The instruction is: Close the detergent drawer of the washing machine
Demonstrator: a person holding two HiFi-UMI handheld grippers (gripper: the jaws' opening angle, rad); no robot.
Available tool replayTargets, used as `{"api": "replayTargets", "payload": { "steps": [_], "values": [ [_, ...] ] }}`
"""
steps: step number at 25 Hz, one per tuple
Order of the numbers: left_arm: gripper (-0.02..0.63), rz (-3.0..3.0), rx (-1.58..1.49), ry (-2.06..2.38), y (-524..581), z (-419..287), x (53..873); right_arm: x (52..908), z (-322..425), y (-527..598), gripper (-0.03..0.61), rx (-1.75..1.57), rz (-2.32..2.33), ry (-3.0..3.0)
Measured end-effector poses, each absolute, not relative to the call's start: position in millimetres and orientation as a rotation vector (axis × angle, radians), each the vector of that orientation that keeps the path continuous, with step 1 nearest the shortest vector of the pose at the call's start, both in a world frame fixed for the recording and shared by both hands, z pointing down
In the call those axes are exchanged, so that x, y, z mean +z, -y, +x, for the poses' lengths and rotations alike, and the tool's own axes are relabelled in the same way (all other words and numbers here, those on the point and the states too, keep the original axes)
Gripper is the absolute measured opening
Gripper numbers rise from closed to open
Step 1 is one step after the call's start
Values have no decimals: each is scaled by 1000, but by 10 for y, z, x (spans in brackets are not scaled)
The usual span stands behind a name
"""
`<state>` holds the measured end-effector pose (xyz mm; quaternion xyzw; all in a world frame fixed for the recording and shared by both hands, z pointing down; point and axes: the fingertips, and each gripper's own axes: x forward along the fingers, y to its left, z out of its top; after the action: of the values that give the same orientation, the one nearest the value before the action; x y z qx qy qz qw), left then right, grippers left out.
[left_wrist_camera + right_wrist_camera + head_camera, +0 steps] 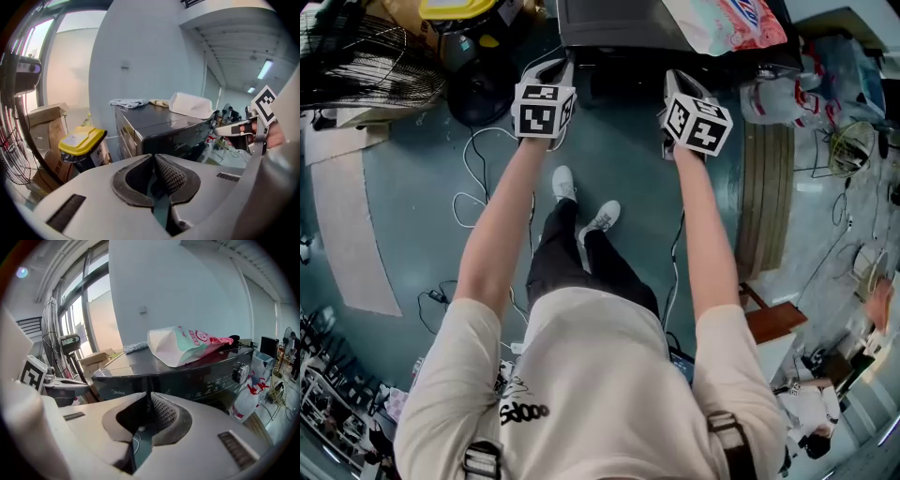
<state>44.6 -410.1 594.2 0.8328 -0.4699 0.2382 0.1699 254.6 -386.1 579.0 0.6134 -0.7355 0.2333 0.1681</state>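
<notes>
Hovering short of the washing machine (619, 23) at twelve o'clock, left tool (153, 161) and right tool (149, 399) are pinched empty; closing seems unstarted.

Left arm (492, 234), bare below a short sleeve (450, 375), extends forward almost straight and carries the left gripper (551, 67), with a marker cube (543, 110) on top; its jaws meet tip to tip with nothing between them. Right arm (705, 234) extends likewise, well apart from the left, and carries the right gripper (680, 80), whose jaws are also closed and empty. Both grippers point forward and somewhat downward, side by side at similar reach.
</notes>
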Motion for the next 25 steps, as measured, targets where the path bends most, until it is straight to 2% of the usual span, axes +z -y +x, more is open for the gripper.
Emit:
{"api": "replayTargets", "payload": {
  "steps": [3, 25],
  "values": [
    [18, 2421, 666, 1319, 3917, 445, 5763, 5642, 2574, 3604, 9, 633, 1723, 2120],
    [18, 2817, 346, 1417, 2580, 270, 3576, 3430, 2338, 2184, 8, -15, 1642, 2282]
  ]
}}
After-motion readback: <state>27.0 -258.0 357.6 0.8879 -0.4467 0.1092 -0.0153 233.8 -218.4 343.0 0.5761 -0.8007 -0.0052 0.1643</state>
